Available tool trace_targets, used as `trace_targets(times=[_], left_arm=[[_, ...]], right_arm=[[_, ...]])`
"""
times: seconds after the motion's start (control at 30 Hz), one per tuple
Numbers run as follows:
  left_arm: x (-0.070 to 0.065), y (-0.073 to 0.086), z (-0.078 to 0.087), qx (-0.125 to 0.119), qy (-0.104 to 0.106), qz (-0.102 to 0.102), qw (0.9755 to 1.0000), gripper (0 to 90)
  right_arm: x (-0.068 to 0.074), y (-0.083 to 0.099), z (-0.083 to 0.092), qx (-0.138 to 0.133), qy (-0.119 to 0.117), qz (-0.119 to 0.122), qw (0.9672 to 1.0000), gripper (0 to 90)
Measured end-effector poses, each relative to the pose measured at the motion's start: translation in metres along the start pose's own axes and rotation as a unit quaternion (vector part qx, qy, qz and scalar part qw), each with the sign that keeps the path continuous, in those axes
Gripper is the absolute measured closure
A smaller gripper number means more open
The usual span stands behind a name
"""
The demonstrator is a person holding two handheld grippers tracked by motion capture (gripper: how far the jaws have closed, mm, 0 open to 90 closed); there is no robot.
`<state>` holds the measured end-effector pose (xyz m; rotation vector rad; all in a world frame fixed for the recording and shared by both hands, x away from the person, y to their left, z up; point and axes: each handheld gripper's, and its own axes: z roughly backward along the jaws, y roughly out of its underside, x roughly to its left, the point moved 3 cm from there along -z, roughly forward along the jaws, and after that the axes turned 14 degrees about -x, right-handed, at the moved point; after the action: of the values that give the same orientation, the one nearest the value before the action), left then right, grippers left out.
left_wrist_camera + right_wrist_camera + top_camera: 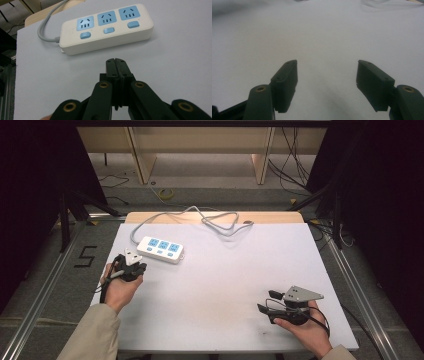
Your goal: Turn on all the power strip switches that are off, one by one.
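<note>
A white power strip (160, 249) with three blue sockets and blue switches lies on the left part of the white table top (225, 280). Its grey cable (210, 220) runs back over the far edge. My left gripper (136, 265) sits just in front of the strip's left end, held in a hand. In the left gripper view the strip (107, 28) lies close ahead, and the left gripper (116, 62) has its jaws pressed together with nothing between them. My right gripper (267, 301) rests near the table's front right, jaws apart. In its own view the right gripper (327, 72) is open over bare table.
A wooden board edge (215, 216) shows behind the white table top. Metal rails (45, 285) run along both sides of the table. Cables (300, 175) lie on the floor behind, and a black "5" mark (86, 256) sits left of the table.
</note>
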<state>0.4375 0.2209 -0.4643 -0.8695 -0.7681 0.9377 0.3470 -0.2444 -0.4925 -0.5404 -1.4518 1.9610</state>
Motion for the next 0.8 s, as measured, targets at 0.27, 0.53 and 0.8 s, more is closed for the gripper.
trace_targets(times=[0.27, 0.53, 0.8], left_arm=[[0.008, -0.008, -0.011, -0.001, -0.009, 0.001, 1.0, 89.9], [0.016, -0.018, -0.021, 0.0, -0.015, -0.006, 0.9999, 89.9], [0.024, -0.024, -0.031, 0.001, -0.024, -0.002, 0.9997, 89.9]], right_arm=[[0.0, 0.001, 0.001, -0.001, 0.0, -0.001, 1.0, 34.4], [0.0, 0.001, 0.001, 0.0, 0.0, 0.0, 1.0, 34.4], [-0.001, 0.001, 0.002, -0.002, 0.002, -0.004, 1.0, 34.4]])
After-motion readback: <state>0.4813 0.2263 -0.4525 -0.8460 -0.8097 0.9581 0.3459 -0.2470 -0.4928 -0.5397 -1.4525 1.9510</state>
